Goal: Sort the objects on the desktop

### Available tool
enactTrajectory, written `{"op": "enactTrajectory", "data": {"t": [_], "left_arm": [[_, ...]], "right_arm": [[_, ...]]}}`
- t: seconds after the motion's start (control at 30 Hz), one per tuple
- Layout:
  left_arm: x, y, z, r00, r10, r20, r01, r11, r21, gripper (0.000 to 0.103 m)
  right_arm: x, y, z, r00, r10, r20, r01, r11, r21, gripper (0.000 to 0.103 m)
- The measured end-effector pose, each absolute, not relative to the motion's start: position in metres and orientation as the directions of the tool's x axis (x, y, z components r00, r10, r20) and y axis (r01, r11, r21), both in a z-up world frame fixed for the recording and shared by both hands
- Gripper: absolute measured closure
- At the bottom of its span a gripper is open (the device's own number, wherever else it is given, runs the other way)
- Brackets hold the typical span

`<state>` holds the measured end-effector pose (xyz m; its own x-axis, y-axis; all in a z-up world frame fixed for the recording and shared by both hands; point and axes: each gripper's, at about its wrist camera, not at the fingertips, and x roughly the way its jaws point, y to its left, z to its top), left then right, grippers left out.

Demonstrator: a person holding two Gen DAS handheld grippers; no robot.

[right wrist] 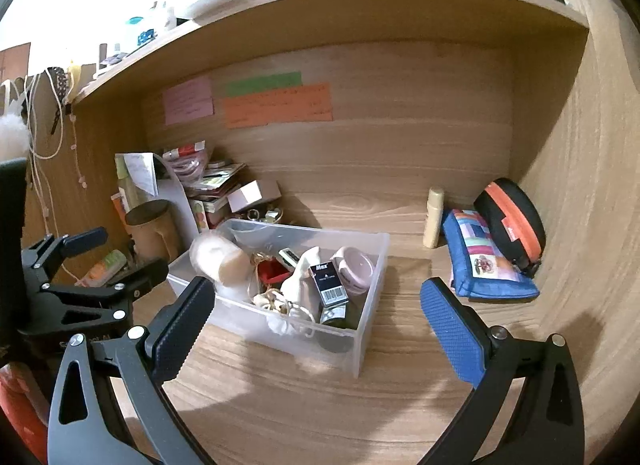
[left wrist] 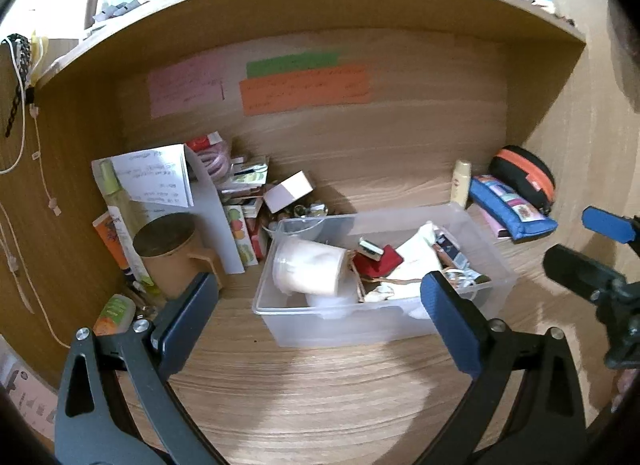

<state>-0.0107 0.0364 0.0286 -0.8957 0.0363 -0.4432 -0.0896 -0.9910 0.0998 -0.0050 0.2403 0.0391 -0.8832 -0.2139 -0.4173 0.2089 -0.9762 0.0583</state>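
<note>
A clear plastic bin stands on the wooden desk, filled with small items: a pale cup lying on its side, a red item, a black "Max" box, a pink round case and white cord. My left gripper is open and empty, just in front of the bin. My right gripper is open and empty, in front of the bin; it also shows at the right edge of the left wrist view.
A brown lidded mug, papers, tubes and small boxes crowd the back left corner. A blue pouch, a black-orange case and a cream bottle sit at the back right. Colored notes hang on the back wall.
</note>
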Motion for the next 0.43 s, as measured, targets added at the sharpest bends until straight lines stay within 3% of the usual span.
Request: {"op": "enactTrajectory", "data": {"t": [0.43], "left_arm": [[0.005,0.036,0.028,-0.903,0.108,-0.417,-0.158,-0.984,0.088,0.001]], "right_arm": [[-0.003,0.242,0.031,-0.875,-0.166,-0.454,0.161,-0.986,0.049,0.000]]}}
